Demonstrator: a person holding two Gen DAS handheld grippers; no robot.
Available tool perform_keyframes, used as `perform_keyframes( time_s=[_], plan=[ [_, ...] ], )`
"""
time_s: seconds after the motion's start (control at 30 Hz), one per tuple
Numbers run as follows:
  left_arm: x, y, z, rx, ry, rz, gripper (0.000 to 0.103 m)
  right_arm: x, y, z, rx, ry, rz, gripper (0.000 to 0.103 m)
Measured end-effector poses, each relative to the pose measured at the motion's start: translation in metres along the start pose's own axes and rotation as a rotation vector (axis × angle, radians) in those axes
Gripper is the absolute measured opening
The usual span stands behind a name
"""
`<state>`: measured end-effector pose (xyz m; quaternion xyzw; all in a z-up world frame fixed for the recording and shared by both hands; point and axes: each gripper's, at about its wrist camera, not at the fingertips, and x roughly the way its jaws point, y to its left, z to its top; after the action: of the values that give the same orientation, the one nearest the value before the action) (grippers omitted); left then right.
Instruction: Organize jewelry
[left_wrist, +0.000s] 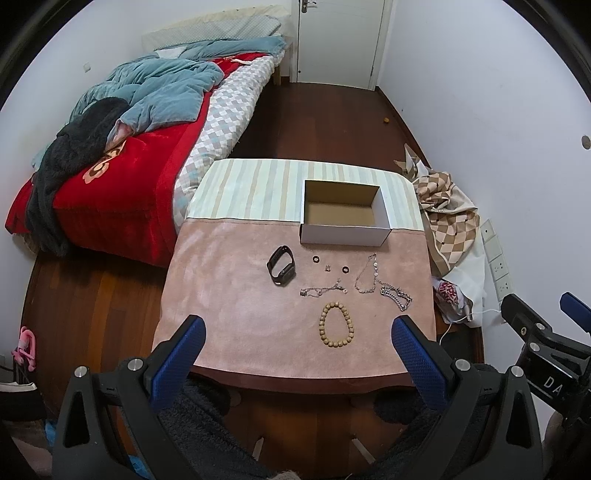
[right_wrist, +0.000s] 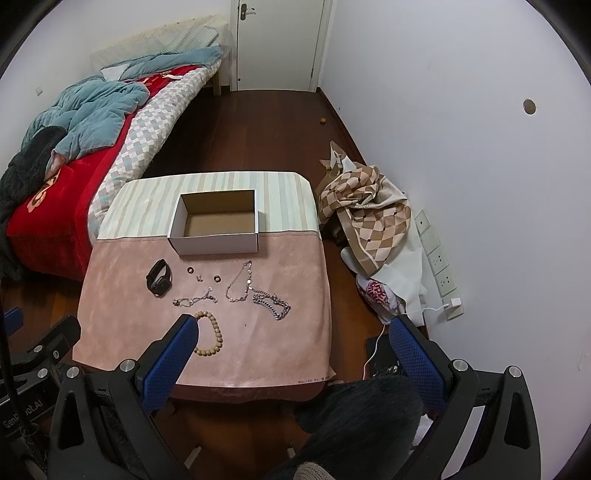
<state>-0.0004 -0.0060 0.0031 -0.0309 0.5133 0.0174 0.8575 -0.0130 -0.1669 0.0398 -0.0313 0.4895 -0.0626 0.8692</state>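
Both grippers, left (left_wrist: 297, 341) and right (right_wrist: 291, 341), jaws apart, holding nothing; bead bracelet (left_wrist: 335, 329) lower center, box (left_wrist: 345, 214) above it, center frame.

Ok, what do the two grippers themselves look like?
Both match: the left gripper and right gripper have black angular frames with triangular cutouts, silver bolts, and blue dimpled pads on the fingers. White lettering marks the black bodies. Dark fuzzy fabric shows beneath them.

A small table (left_wrist: 229, 295) stands right of the bed (left_wrist: 122, 173). An open box (left_wrist: 345, 232) sits toward its back; before it lie a smartwatch (left_wrist: 281, 265), rings (left_wrist: 315, 259), chains (left_wrist: 397, 295), and nearest, a bead bracelet (left_wrist: 336, 324).
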Motion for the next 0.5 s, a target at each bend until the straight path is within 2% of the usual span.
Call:
perform_keyframes(
  time_s=[0.5],
  plan=[
    [-0.0066, 0.0028, -0.0002, 0.002, -0.016, -0.008, 0.103, -0.0034, -0.0029, 0.002, 0.0, -0.01, 0.002, 0.103]
  ],
)
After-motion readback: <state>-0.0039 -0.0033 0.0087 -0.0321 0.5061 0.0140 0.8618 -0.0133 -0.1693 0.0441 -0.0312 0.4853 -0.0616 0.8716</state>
